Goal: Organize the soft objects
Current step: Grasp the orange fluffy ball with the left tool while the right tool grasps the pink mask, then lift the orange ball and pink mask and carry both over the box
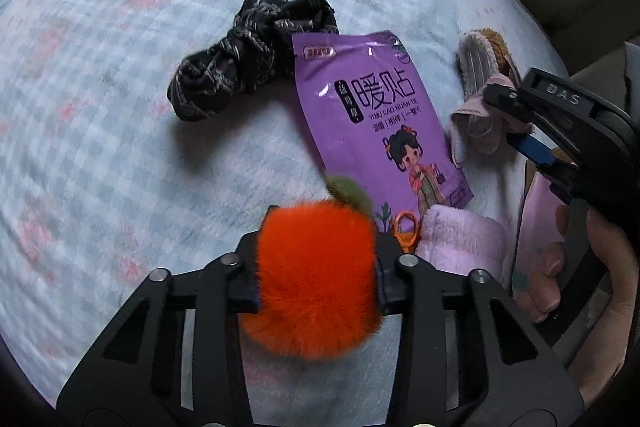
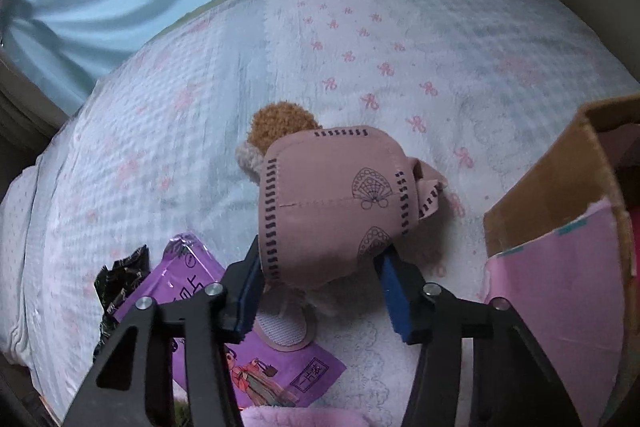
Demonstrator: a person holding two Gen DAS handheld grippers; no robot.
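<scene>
A fluffy orange ball charm (image 1: 316, 275) is squeezed between the left gripper (image 1: 318, 277) pads. A dusty-pink stitched fabric pouch (image 2: 332, 207) is clamped by the right gripper (image 2: 320, 291). Both are held over a pale checked bedspread (image 2: 400, 39).

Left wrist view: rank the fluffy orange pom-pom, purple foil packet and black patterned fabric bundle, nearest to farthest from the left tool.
1. Fluffy orange pom-pom: between the left tool's pads, gripped.
2. Purple foil packet: just beyond it, slightly right of centre.
3. Black patterned fabric bundle: farthest, up and left on the quilted blanket, partly behind the packet's top edge.
</scene>
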